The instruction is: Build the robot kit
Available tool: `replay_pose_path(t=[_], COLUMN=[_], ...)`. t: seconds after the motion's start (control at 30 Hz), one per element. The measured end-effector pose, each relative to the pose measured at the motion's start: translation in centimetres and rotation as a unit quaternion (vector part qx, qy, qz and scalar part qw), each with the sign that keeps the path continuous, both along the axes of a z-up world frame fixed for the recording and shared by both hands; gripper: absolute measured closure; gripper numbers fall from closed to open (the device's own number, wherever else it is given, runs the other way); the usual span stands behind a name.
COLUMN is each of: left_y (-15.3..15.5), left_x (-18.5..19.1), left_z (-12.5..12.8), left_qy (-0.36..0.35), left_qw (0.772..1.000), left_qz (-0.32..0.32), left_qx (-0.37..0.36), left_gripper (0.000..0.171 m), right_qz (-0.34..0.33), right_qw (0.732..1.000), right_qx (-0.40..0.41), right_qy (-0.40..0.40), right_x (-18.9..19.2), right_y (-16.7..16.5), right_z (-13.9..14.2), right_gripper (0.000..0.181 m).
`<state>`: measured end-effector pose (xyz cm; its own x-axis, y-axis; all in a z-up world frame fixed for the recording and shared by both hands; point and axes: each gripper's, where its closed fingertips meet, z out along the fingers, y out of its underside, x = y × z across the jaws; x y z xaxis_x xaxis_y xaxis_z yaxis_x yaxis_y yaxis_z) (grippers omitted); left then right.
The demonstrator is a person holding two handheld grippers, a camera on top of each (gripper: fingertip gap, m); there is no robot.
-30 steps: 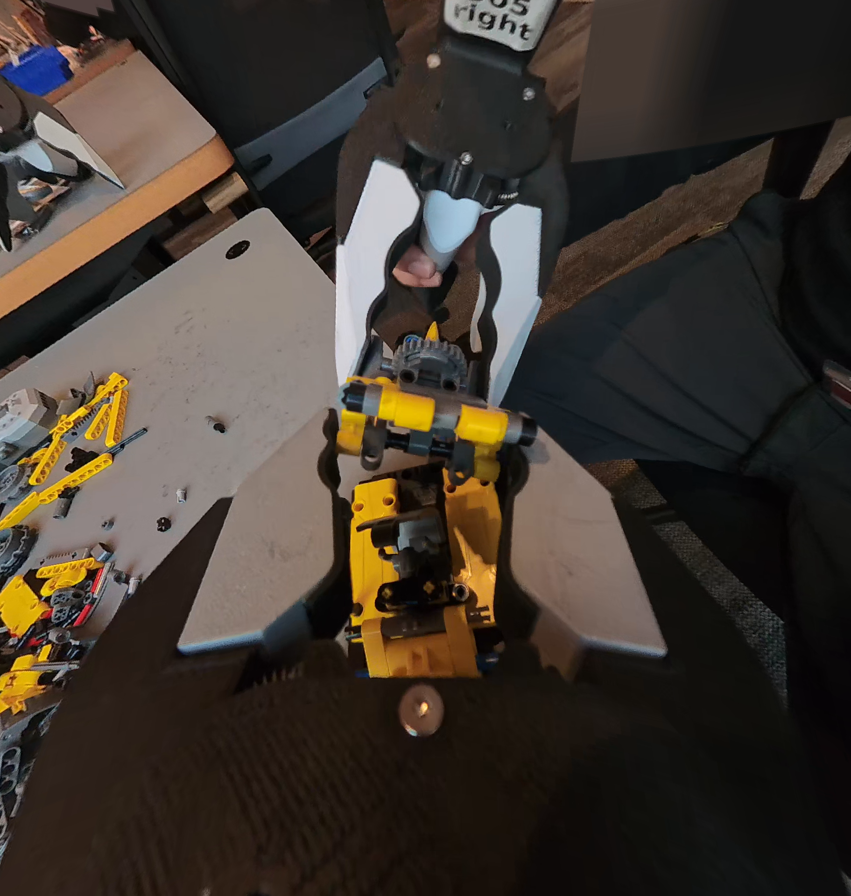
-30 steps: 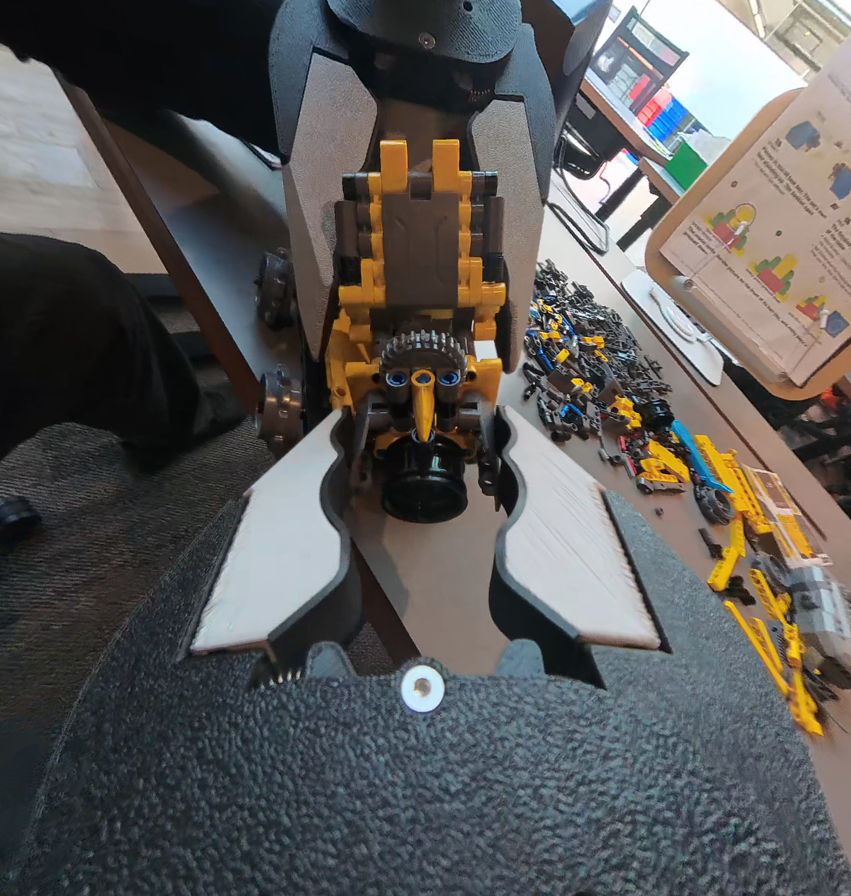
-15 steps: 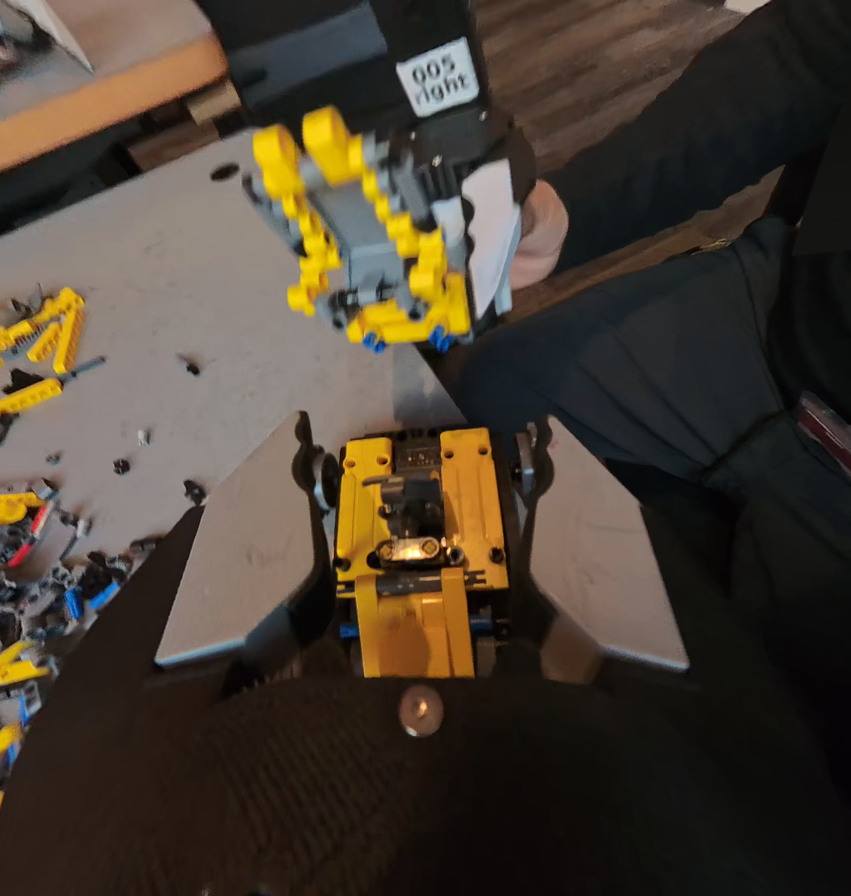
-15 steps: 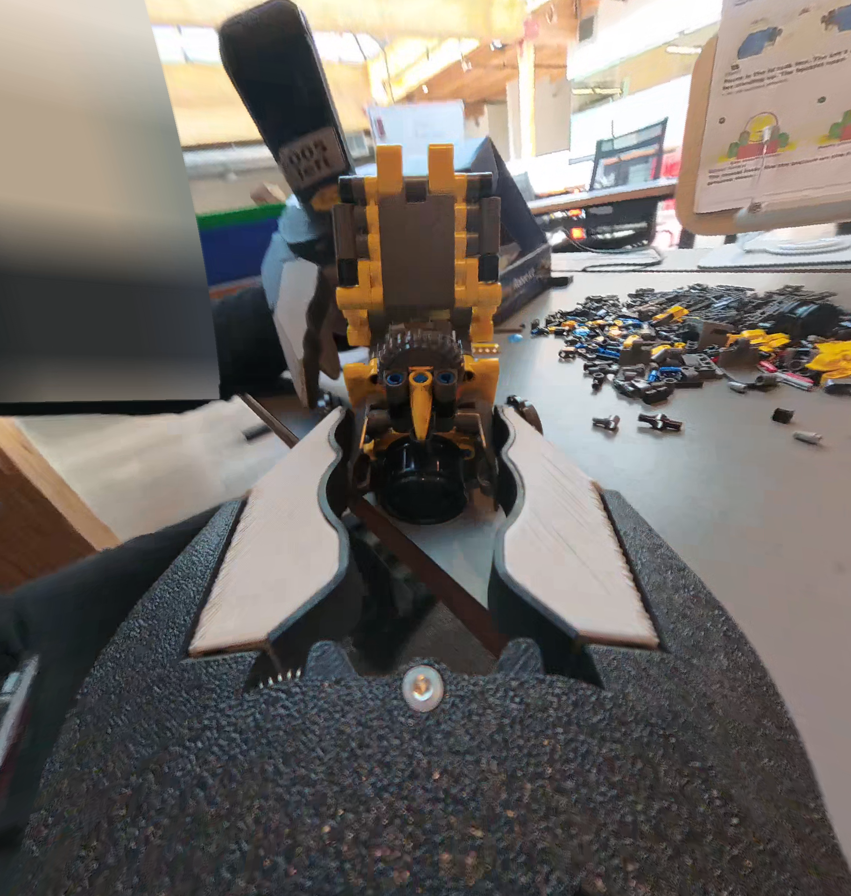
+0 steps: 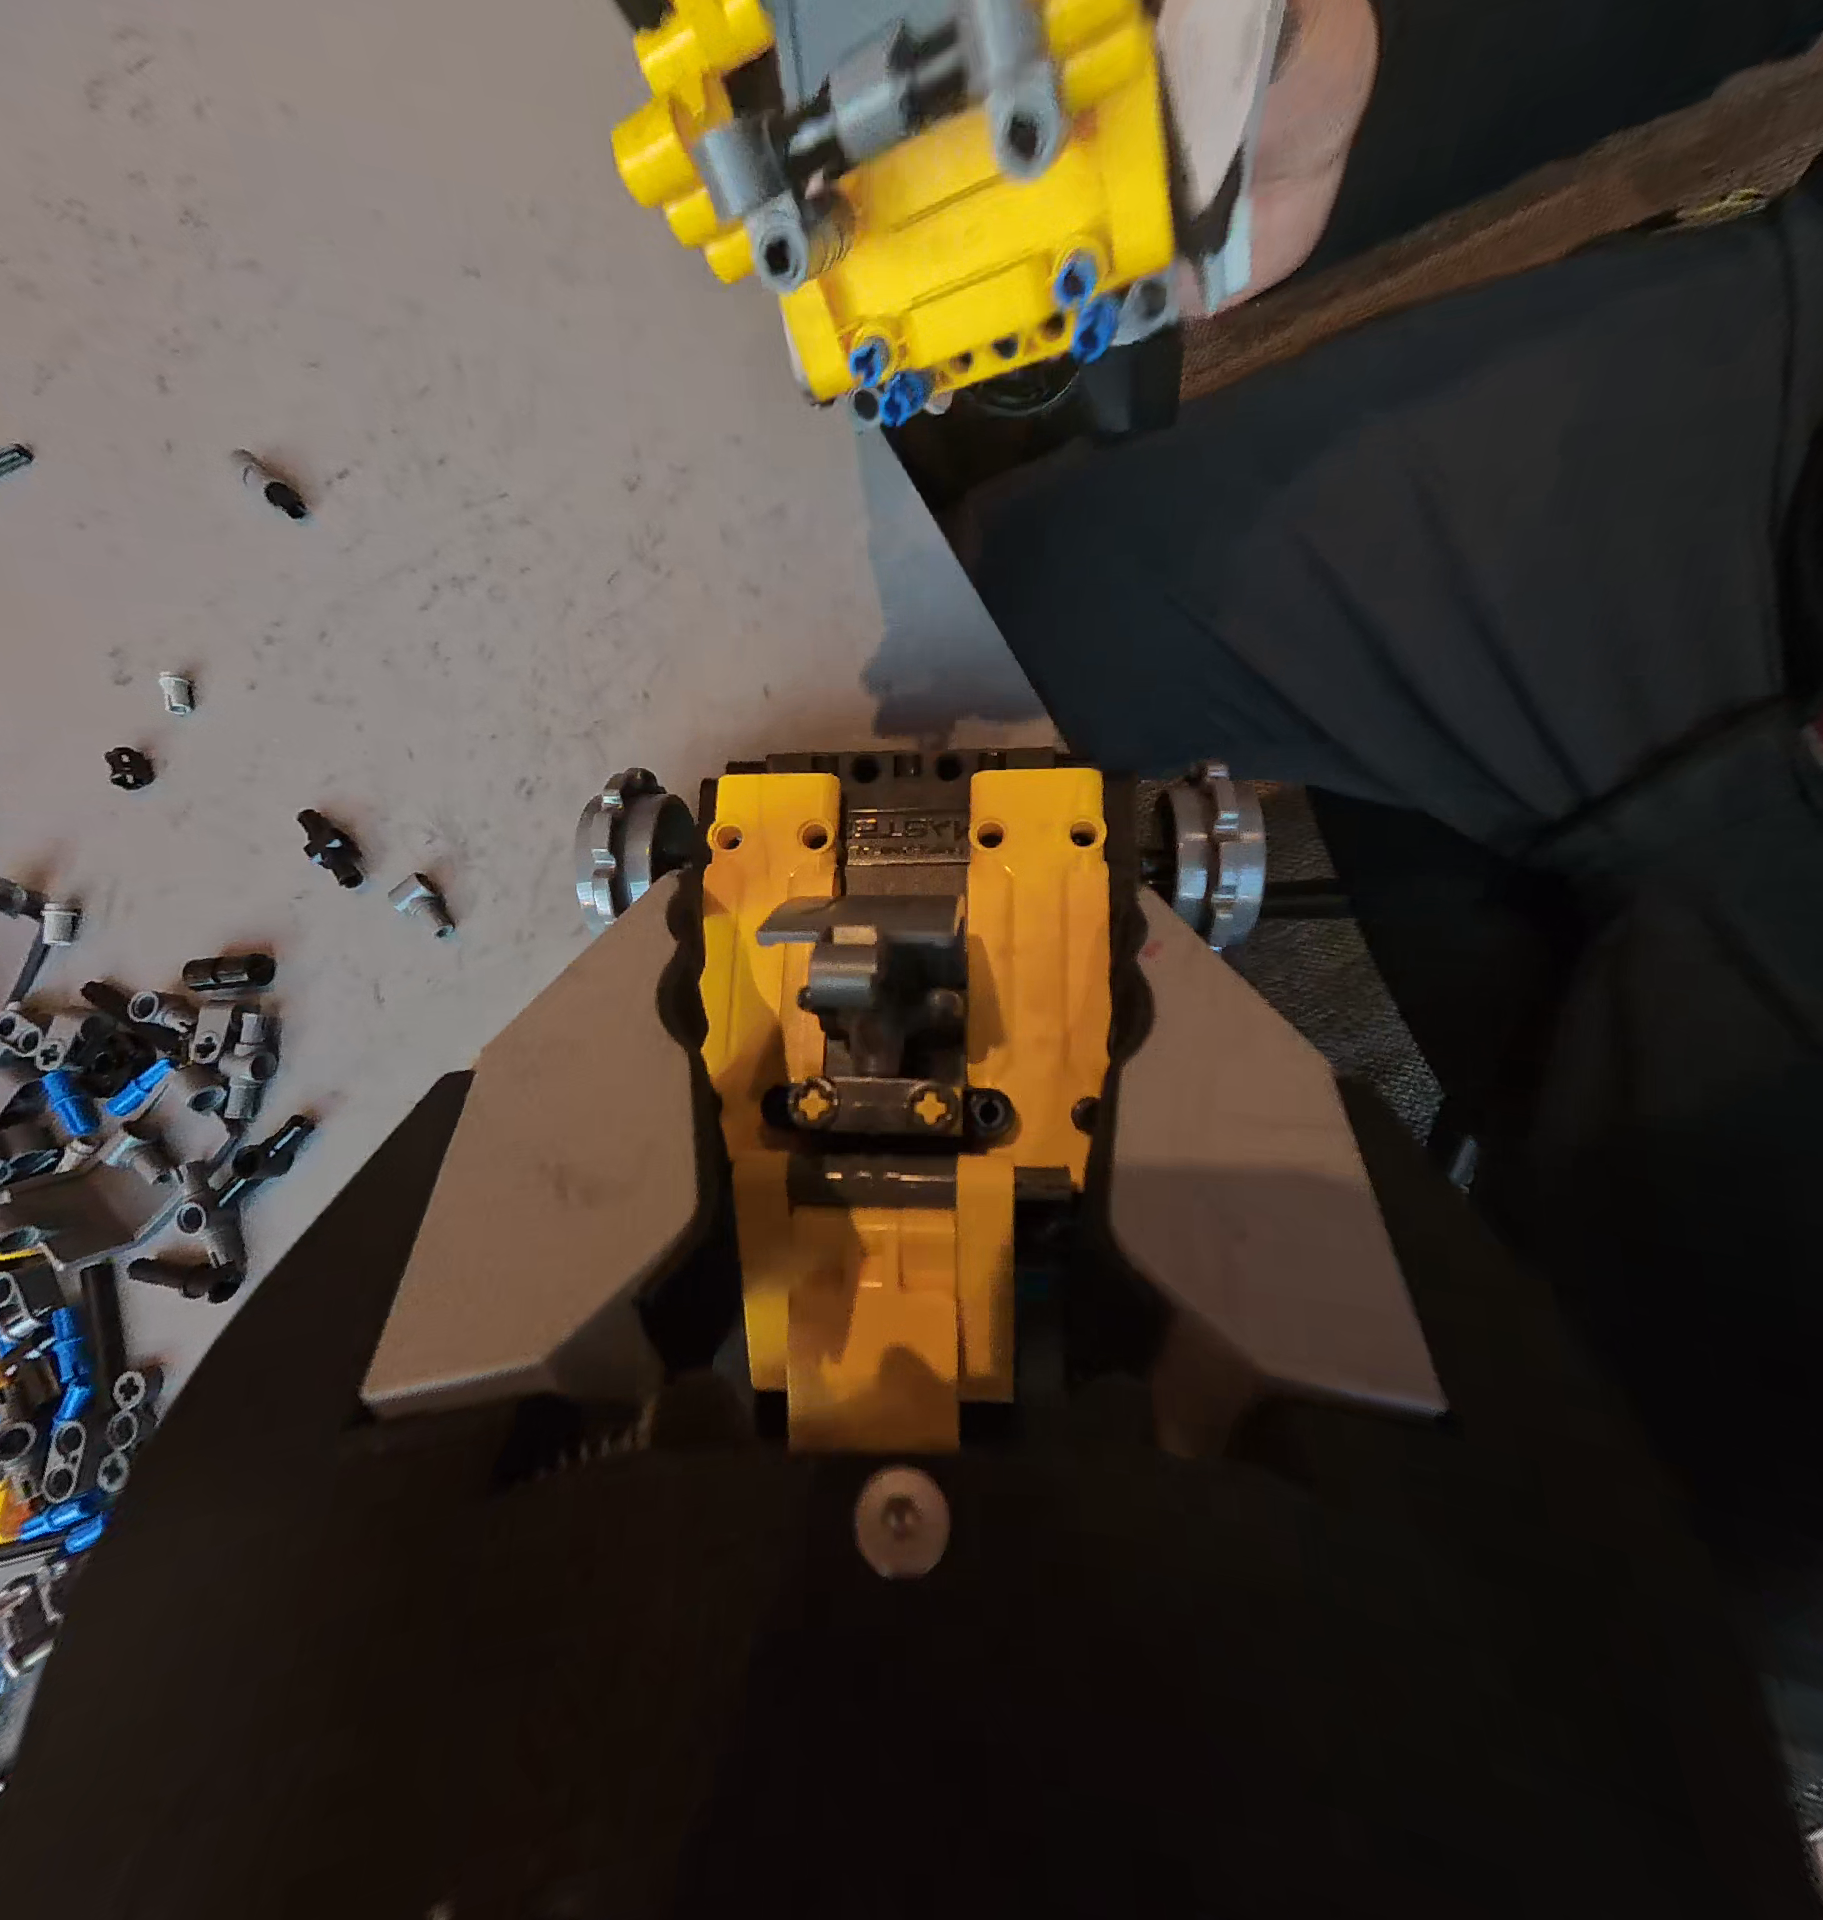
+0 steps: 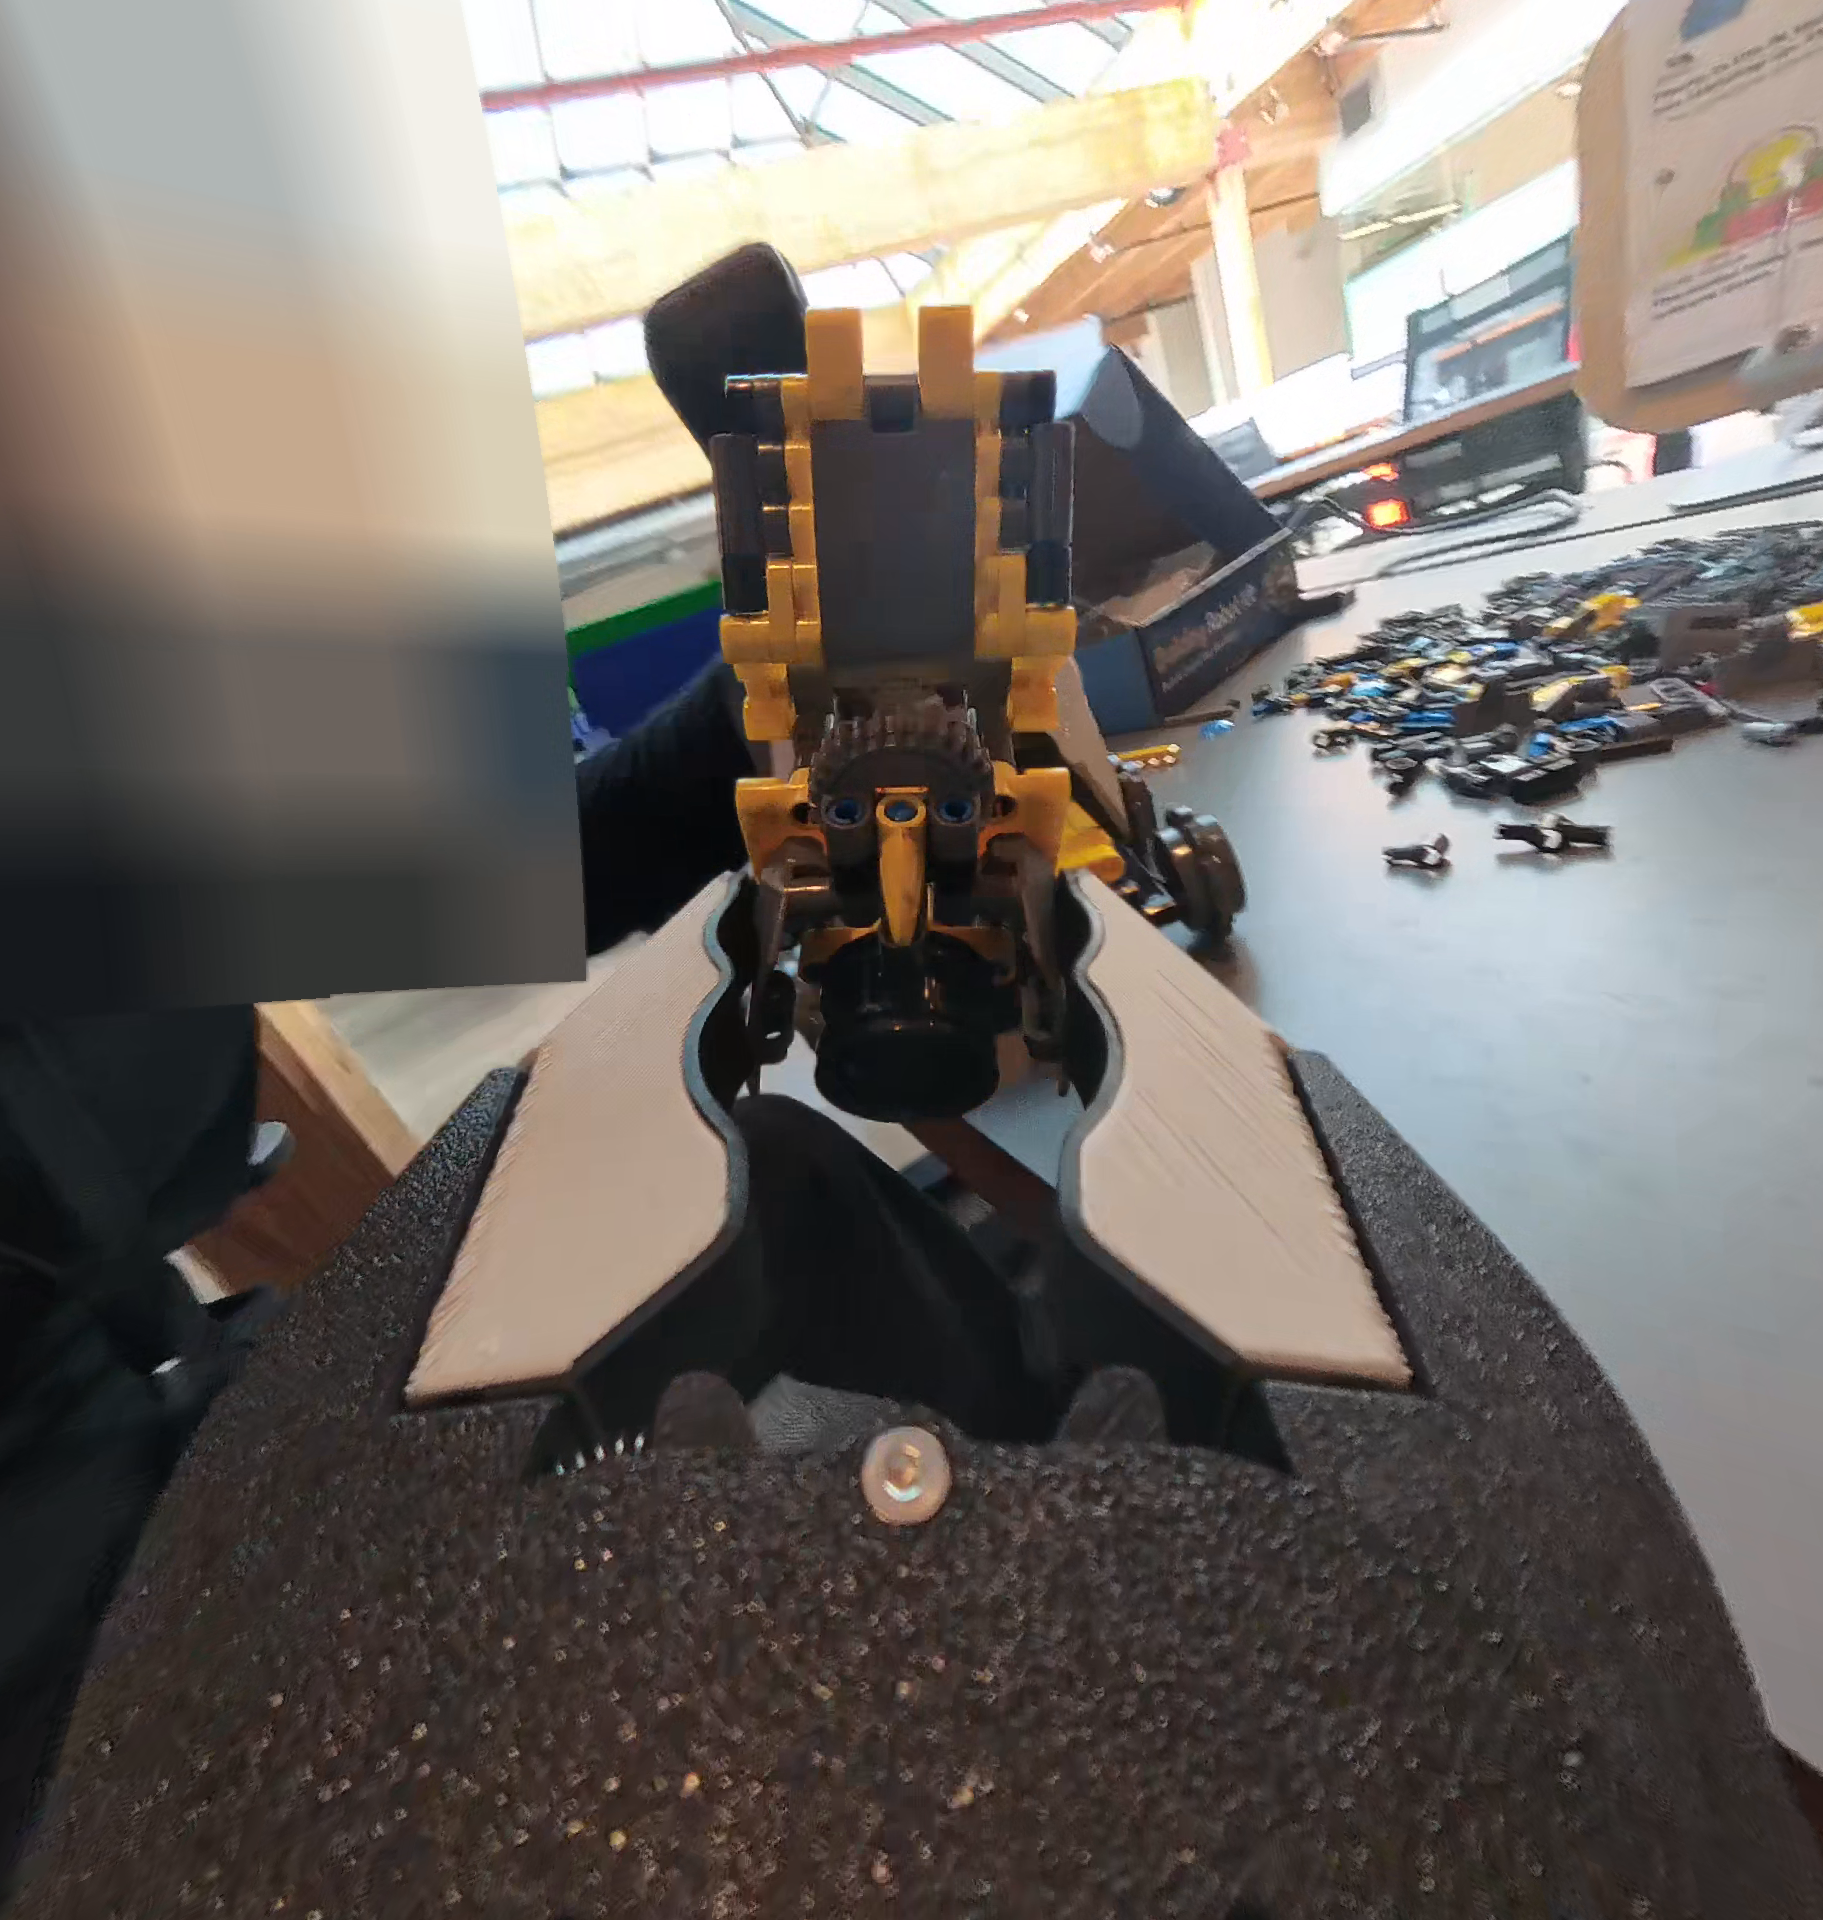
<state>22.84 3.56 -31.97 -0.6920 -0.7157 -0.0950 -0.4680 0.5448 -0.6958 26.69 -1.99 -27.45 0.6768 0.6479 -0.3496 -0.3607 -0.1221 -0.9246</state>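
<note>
A high hall with pale beams [image 6: 855, 177] and roof glass rises beyond the table [image 6: 1509, 1091], which is grey and matt and runs away to the right of the view from the right wrist; its top in the left wrist view [image 5: 419, 416] is scuffed and speckled. On the table's far side lie other desks with dark screens [image 6: 1489, 343] and a small red light, and above its right end hangs a pale board with a printed sheet [image 6: 1759, 187]. A dark blue open box [image 6: 1177, 582] sits on the table behind the held pieces. A wide heap of small black, blue and yellow building parts [image 6: 1613, 686] covers the table's far right; in the left wrist view a smaller heap [image 5: 76, 1143] lies at the table's left edge, with single pins scattered between it and the table's corner. A person's dark-clothed legs [image 5: 1458, 675] fill the space off the table's right edge. The left gripper [image 5: 902, 1039] is pinched on a yellow vehicle body [image 5: 907, 1091] with grey wheel hubs, held over the table's edge. The right gripper [image 6: 902, 966] is clamped on a yellow and grey assembly [image 6: 891, 665] with a black gear and black round end, held above the table's near corner; the same assembly [image 5: 917, 177] shows at the top of the left wrist view, apart from the vehicle body.
</note>
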Motion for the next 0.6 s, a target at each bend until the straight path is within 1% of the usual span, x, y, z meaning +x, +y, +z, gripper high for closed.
replay_pose_path(t=[0.07,0.13,0.33,0.47,0.6], left_y=[0.0,-0.1,-0.1,-0.2,-0.3], left_x=[-0.1,-0.4,-1.1,-1.3,-1.6], left_z=[0.0,0.0,0.2,0.2,0.3], left_qy=[-0.003,-0.004,-0.013,-0.02,-0.027], left_qw=[1.0,1.0,0.997,0.996,0.995], left_qz=[-0.01,-0.026,-0.073,-0.084,-0.098], left_qx=[0.003,-0.003,-0.02,-0.02,-0.024], left_gripper=[0.095,0.095,0.096,0.096,0.096], right_qz=[-0.023,-0.035,-0.063,-0.096,-0.097], right_qw=[0.998,0.996,0.989,0.973,0.971], right_qx=[-0.017,-0.02,-0.036,-0.044,-0.049], right_qy=[-0.048,-0.082,-0.126,-0.204,-0.212], right_x=[-0.2,-0.9,-2.8,-3.4,-3.9], right_y=[0.7,1.2,2.7,3.1,3.5], right_z=[-0.9,-1.1,-2.4,-3.3,-3.4], right_gripper=[0.125,0.125,0.125,0.125,0.125])
